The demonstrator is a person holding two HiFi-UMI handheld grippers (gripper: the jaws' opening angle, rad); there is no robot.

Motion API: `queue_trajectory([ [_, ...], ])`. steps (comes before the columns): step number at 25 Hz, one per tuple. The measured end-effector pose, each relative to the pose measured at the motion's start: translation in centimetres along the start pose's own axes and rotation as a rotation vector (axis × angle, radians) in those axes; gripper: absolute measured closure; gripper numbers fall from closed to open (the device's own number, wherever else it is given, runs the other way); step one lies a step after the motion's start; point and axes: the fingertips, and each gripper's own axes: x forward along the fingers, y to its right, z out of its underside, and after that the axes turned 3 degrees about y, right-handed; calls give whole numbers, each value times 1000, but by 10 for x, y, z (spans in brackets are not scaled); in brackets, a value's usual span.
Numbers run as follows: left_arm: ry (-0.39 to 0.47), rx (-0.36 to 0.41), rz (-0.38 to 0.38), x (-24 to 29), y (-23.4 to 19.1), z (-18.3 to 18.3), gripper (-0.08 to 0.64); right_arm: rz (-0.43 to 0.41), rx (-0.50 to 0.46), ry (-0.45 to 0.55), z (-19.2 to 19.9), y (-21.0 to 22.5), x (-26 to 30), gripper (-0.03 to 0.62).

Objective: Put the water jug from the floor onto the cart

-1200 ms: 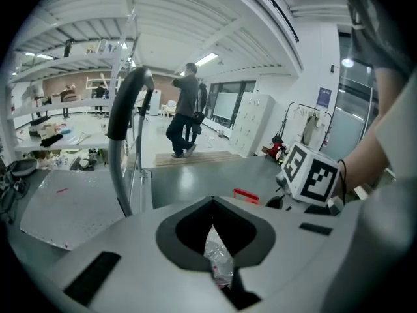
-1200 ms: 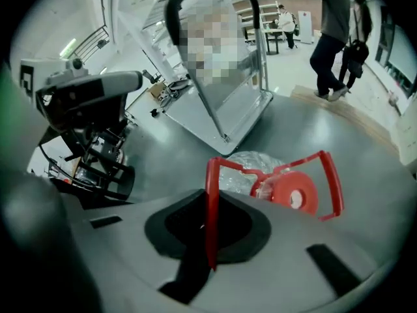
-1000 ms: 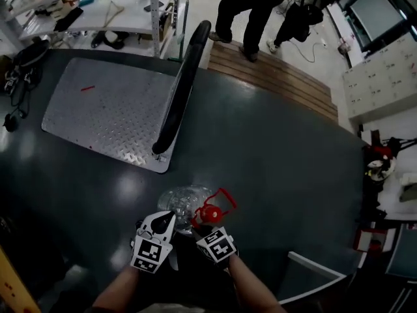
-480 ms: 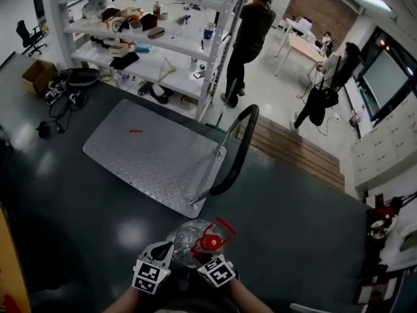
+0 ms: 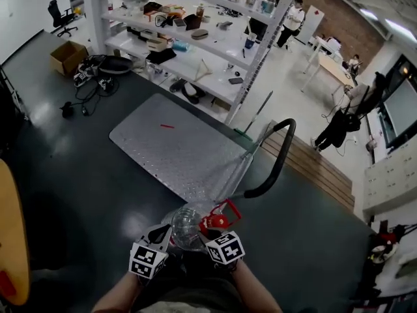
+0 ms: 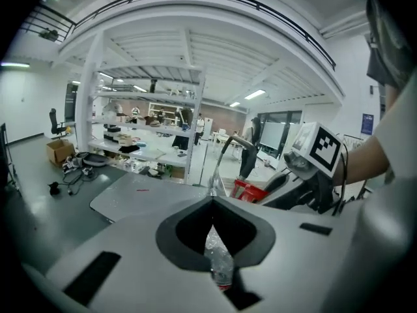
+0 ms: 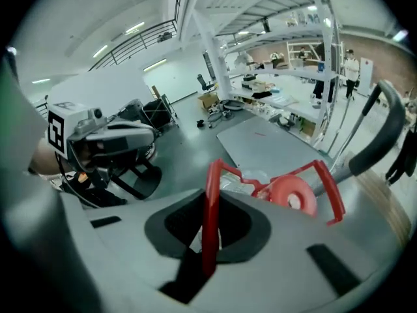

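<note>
Head view, with both gripper views. The water jug [image 5: 186, 225], a clear plastic bottle with a red cap [image 7: 294, 194] and a red carrying handle [image 7: 210, 207], is held between the two hand-held grippers, directly in front of the person. It is over the dark floor [image 5: 85, 175], just short of the near corner of the cart. It is not on the cart deck [image 5: 176, 145]; whether its base is clear of the floor cannot be told.

Left gripper [image 6: 213, 237]: jaws closed, with crinkled clear plastic of the jug pinched in the gap between them. Right gripper [image 7: 207, 230]: jaws closed on one upright bar of the red carrying handle, with the cap just beyond the jaw tips.

The cart is a flat platform of grey diamond-plate metal, and a small red item lies on it. Its black push handle [image 5: 277, 162] rises at the end nearest the jug. Beyond the cart stands a white shelving rack [image 5: 195, 38] loaded with assorted items. A cardboard box [image 5: 67, 56] sits on the floor at the rack's left end. A person [image 5: 293, 18] stands in the background past the rack.
</note>
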Motion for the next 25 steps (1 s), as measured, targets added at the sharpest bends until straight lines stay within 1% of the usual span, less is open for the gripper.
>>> queue_trajectory([
  [3,10,-39,-50,1,-21,-3,552,-20,-15,17,-28,3,20,569],
  [7,10,-63,-92,15,-48,-11,553,-65,-47,10,-55,12,53,569],
  [10,-7,-76,-114,32,-73,-22,553,-95,-58,-5,-78,23,75,569],
  [13,-14,-87,-116,61,-102,-43,554,-113,-61,-9,-113,44,93,569],
  [16,-19,-60,-103,98,-130,-72,554,-111,-73,-8,-149,74,110,569],
  [18,-7,-53,-104,118,-147,-96,554,-106,-87,-11,-170,92,116,569],
  [22,38,-50,-138,143,-190,-136,553,-79,-108,0,-209,121,127,569],
  [25,54,-57,-162,162,-228,-154,554,-41,-100,-1,-236,147,141,569],
])
